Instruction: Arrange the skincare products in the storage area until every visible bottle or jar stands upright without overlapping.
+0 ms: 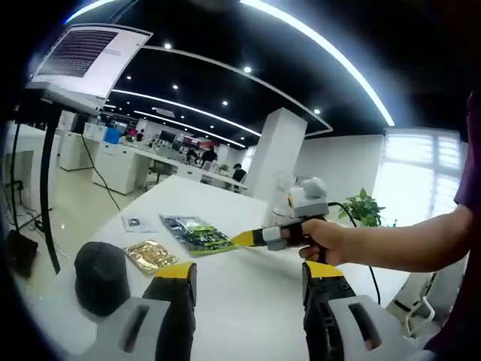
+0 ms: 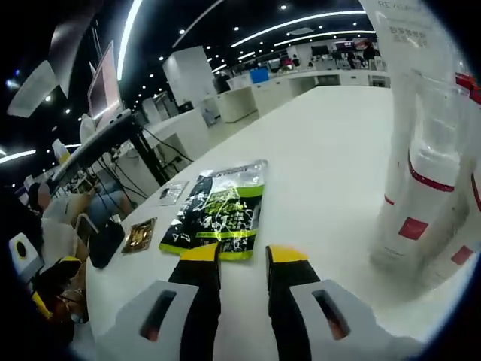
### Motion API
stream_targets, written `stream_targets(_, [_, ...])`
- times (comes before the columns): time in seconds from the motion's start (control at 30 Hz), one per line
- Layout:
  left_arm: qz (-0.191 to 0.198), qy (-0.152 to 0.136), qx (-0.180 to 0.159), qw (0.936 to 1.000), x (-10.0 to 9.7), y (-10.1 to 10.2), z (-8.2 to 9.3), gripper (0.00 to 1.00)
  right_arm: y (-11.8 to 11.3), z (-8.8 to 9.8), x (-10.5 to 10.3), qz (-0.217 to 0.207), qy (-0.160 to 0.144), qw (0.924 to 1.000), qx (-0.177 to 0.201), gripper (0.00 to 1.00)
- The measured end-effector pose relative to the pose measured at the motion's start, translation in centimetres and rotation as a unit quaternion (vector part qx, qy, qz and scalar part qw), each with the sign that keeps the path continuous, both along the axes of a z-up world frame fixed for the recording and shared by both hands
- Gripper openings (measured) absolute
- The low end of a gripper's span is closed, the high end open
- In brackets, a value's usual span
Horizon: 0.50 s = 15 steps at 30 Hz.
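On the white counter [image 2: 331,165], the tall clear skincare bottles [image 2: 421,188] stand upright, right of the right gripper [image 2: 244,259], whose fingers are narrowly parted and empty; left gripper [image 1: 252,277] gapes empty; judged light, rigid, slippery—grip mid-body.

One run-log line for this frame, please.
left gripper: open, empty, above table | right gripper: open, empty, near green packet | bottles: upright at right | black cap: on table
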<state>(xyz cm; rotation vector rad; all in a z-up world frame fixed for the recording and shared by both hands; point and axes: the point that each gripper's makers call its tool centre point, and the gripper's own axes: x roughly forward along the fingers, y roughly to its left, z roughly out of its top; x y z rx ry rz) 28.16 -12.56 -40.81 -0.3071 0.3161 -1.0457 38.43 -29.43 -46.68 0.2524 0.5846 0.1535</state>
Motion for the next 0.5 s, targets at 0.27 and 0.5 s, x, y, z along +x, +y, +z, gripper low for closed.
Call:
stream_targets(0.27, [0.004,-0.004,0.001,1.0000,0.32,0.22,0.20,0.57,0.27,-0.17,0.64,-0.006,0.016,0.9998,-0.004,0.15])
stream_targets(0.5, [0.006,-0.003,0.005,1.0000,0.32,0.56,-0.11,0.57,-0.20,-0.67,0.77,-0.008,0.024,0.9993,-0.029,0.02])
